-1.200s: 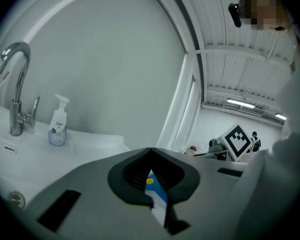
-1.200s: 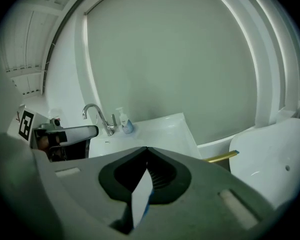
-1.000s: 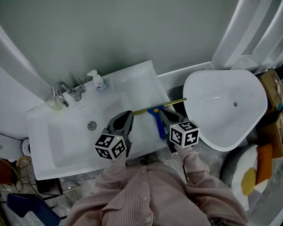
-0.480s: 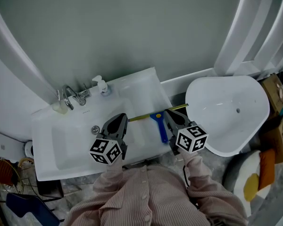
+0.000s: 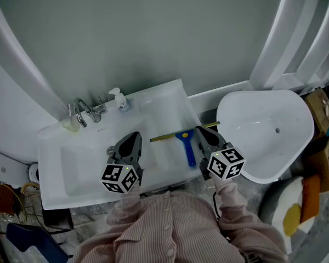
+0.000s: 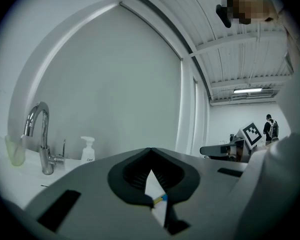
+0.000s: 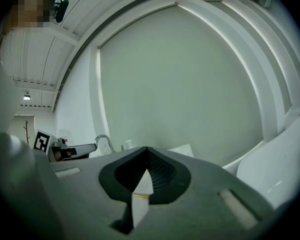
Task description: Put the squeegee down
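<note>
The squeegee point(image 5: 186, 144), with a blue handle and a long yellow blade, lies flat on the right part of the white sink counter point(image 5: 170, 100). My right gripper point(image 5: 199, 130) hovers just right of the handle, shut and empty. My left gripper point(image 5: 134, 136) hangs over the basin left of the blade's end, also shut with nothing in it. In the left gripper view the jaws point(image 6: 151, 150) meet at the tips, and a sliver of the squeegee point(image 6: 160, 199) shows below them. The right gripper view has its jaws point(image 7: 147, 150) closed too.
A chrome faucet point(image 5: 82, 113), a soap dispenser point(image 5: 119, 99) and a pale cup point(image 5: 70, 125) stand along the back of the sink. A large white tub point(image 5: 263, 130) sits right of the counter. Boxes and cushions point(image 5: 304, 190) lie on the floor at the far right.
Both grippers have risen. The left one has drawn off to the left of the blade, the right one a little to the right of the handle. The squeegee stays on the counter.
</note>
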Motion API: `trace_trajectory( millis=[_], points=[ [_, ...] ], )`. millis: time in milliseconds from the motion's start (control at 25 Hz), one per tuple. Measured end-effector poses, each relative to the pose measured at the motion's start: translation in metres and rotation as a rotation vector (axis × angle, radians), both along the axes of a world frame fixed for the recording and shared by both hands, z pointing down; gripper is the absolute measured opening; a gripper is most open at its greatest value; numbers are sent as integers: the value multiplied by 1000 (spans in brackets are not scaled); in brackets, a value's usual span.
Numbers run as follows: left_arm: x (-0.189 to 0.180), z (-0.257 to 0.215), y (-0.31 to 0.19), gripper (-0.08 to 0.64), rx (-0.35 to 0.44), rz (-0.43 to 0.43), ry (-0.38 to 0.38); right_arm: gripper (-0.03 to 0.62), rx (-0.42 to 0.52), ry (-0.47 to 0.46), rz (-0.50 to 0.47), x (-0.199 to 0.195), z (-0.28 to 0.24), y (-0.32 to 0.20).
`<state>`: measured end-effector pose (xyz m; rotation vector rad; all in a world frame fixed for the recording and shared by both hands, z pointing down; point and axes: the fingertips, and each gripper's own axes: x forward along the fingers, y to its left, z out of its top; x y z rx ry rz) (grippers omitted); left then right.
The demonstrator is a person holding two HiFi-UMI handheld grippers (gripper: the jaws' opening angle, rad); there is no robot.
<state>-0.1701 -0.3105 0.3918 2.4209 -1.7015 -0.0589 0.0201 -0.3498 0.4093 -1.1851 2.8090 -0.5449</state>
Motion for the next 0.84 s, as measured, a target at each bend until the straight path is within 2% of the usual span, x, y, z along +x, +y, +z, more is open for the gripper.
trace_trajectory(
  millis=[360,600,840],
  points=[
    [-10,9,1,-2,-21,-47,-21,6,-20,-16,57,9,6,-5],
    [-10,8,1,-2,-19,-48,-20,5,12,52,51,6,8,-3],
    [-9,9,-1,-2,-23,-41,-22,5,12,63,43,3,11,-4]
  ],
)
